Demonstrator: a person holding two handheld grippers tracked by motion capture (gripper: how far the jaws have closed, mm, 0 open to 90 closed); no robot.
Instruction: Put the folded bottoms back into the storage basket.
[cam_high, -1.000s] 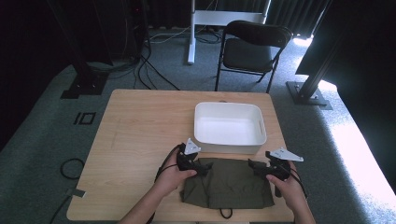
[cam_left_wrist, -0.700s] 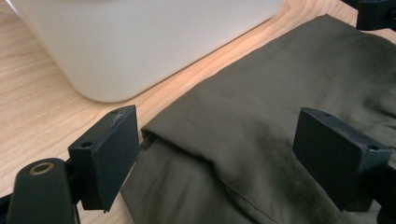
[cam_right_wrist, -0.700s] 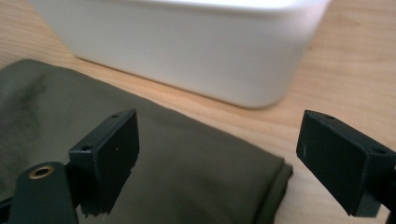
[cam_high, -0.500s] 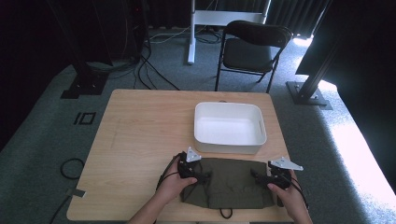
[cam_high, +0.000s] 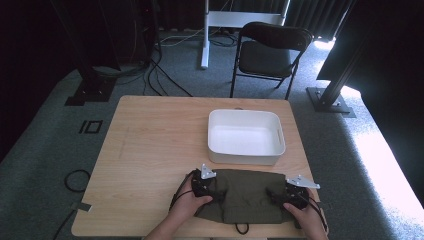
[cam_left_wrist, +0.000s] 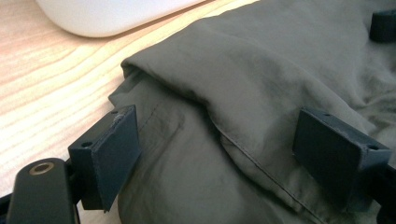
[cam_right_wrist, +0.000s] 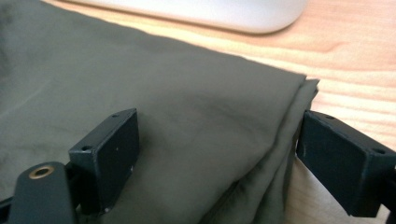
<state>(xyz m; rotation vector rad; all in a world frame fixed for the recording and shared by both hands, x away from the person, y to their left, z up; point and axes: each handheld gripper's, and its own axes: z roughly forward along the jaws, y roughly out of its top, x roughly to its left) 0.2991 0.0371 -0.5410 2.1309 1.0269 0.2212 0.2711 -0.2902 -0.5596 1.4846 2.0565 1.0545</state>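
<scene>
both grippers apart, nothing clamped | left gripper (cam_high: 202, 185) straddles left end of folded olive garment (cam_high: 247, 195), right gripper (cam_high: 295, 194) its right end | garment at near table edge, long axis left-right, just before white tub (cam_high: 245, 136) | each hand equally near

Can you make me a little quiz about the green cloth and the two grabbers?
1. True or false: the folded green cloth lies inside the white tub.
2. Are the left gripper's jaws open or shut?
3. Which cloth edge does the right gripper straddle: A the person's right edge, B the left edge?

Key: 1 false, it lies on the table in front of the tub. 2 open. 3 A.
</scene>
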